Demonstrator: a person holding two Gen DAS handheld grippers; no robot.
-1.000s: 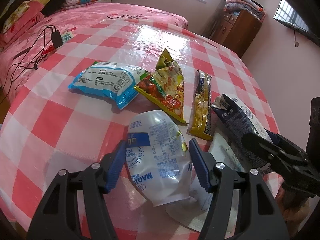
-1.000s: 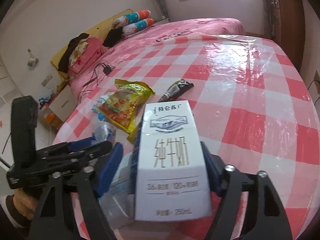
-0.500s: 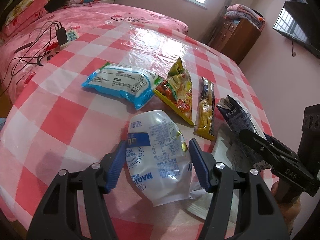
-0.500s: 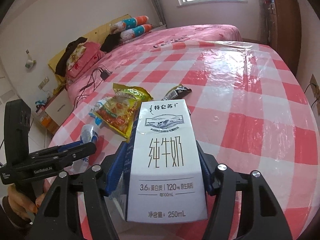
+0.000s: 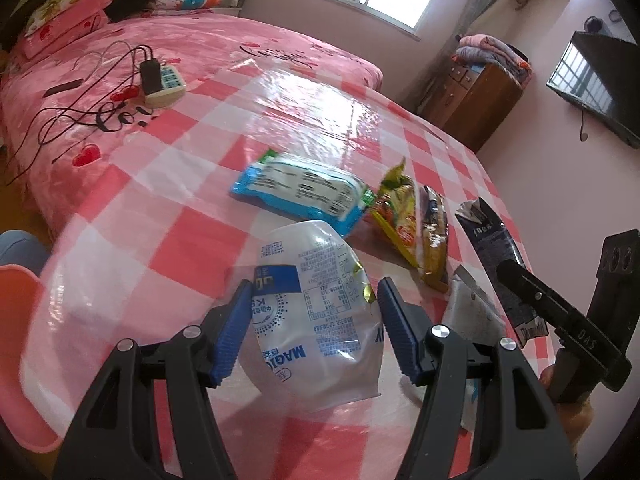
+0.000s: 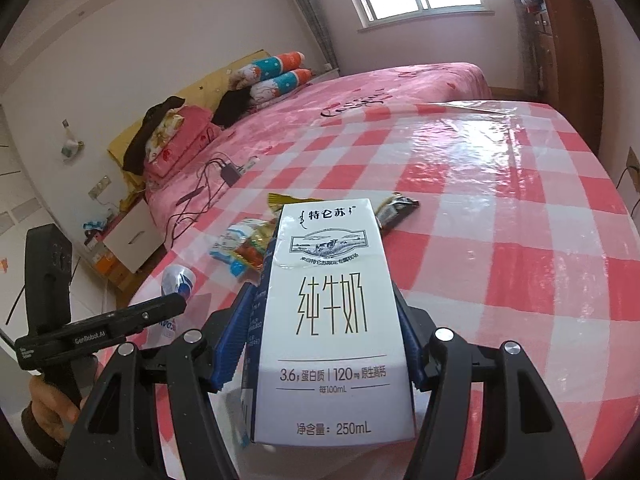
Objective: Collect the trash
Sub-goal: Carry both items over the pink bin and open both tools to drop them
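My left gripper (image 5: 315, 283) is shut on a crumpled white plastic pouch (image 5: 316, 320) with a blue label, held just above the table. My right gripper (image 6: 322, 292) is shut on a white milk carton (image 6: 332, 320), which stands upright between the blue pads. In the left wrist view that carton (image 5: 492, 248) shows its dark side at the right. On the checked cloth lie a blue-and-white snack packet (image 5: 304, 196), a yellow snack bag (image 5: 394, 208), a dark-and-yellow wrapper (image 5: 434, 236) and a flat silvery wrapper (image 5: 472, 312). In the right wrist view the pouch (image 6: 178, 280) appears at the left.
The round table (image 5: 160, 208) has a glossy red-and-white checked cloth. Behind it is a pink bed (image 5: 240, 40) with a power strip (image 5: 164, 84) and cables. A red seat (image 5: 16, 300) stands by the table's left edge. A wooden dresser (image 5: 476, 92) is at the far right.
My left gripper has drawn back and to the left with the pouch, so the wrappers on the table now sit farther off and to the right. The right gripper has barely moved with the carton.
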